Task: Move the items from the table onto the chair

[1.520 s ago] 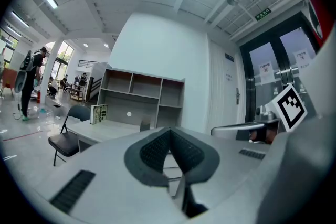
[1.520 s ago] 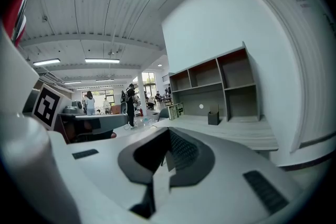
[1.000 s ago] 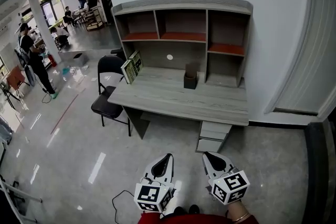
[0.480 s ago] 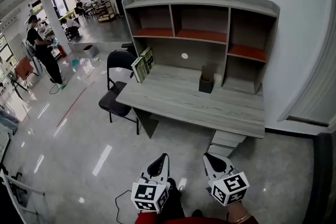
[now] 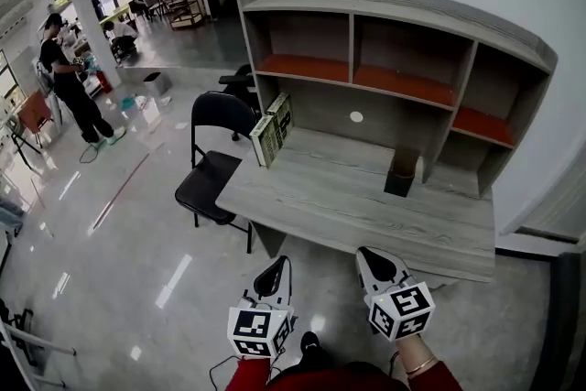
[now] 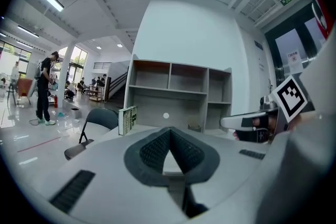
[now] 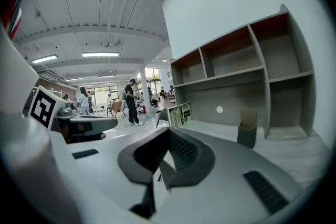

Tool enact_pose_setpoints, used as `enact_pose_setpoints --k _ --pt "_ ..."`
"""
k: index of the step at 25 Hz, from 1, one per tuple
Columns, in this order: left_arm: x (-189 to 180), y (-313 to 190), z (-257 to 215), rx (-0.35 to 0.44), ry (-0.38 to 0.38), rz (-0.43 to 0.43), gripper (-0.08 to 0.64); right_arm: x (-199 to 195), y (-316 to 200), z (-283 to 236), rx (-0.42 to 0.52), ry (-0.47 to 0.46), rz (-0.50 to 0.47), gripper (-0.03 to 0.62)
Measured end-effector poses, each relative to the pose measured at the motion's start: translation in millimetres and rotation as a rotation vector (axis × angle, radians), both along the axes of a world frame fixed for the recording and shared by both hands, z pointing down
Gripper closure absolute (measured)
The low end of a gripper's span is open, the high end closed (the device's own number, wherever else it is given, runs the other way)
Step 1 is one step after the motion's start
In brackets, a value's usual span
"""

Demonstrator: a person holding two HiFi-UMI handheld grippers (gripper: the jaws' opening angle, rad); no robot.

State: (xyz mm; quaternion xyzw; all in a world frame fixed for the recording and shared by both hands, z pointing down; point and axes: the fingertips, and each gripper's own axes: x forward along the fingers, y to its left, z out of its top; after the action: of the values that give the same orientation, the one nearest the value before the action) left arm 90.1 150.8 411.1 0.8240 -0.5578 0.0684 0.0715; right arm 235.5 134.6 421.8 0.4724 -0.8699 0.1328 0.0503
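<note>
STEP: approach | left tool [image 5: 275, 265], right tool [image 5: 370, 255]: clenched, empty, since we stand short of counter [image 5: 348, 208] | books [image 5: 272, 129]: upper-centre, near chair [image 5: 207, 182]

Open desktop [image 5: 366, 215] between upright books [image 5: 272, 131] and dark holder [image 5: 400, 175].

A grey desk [image 5: 366, 211] with a shelved hutch [image 5: 394, 9] fills the frame's one-to-three o'clock side. Books [image 5: 272, 128] stand at its ten o'clock corner, and a dark holder [image 5: 400, 176] stands toward two. A black folding chair [image 5: 209, 183] stands at the desk's nine o'clock. The left gripper [image 5: 273, 266] and the right gripper [image 5: 374, 259] sit side by side at six, tips toward twelve.
</note>
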Motion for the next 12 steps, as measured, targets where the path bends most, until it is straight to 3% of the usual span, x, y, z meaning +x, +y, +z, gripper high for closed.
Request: enact_pose_setpoints --k 5,12 --pt "-28.1 -51.2 -11.8 0.019 -0.005 0.003 0.551 -25.2 -51.0 -11.7 0.013 0.015 0.014 0.584" --pt "-34.3 -122.1 -6.8 0.010 0.001 0.004 0.551 -38.9 -123.4 -9.2 0.006 0.021 0.018 0.584"
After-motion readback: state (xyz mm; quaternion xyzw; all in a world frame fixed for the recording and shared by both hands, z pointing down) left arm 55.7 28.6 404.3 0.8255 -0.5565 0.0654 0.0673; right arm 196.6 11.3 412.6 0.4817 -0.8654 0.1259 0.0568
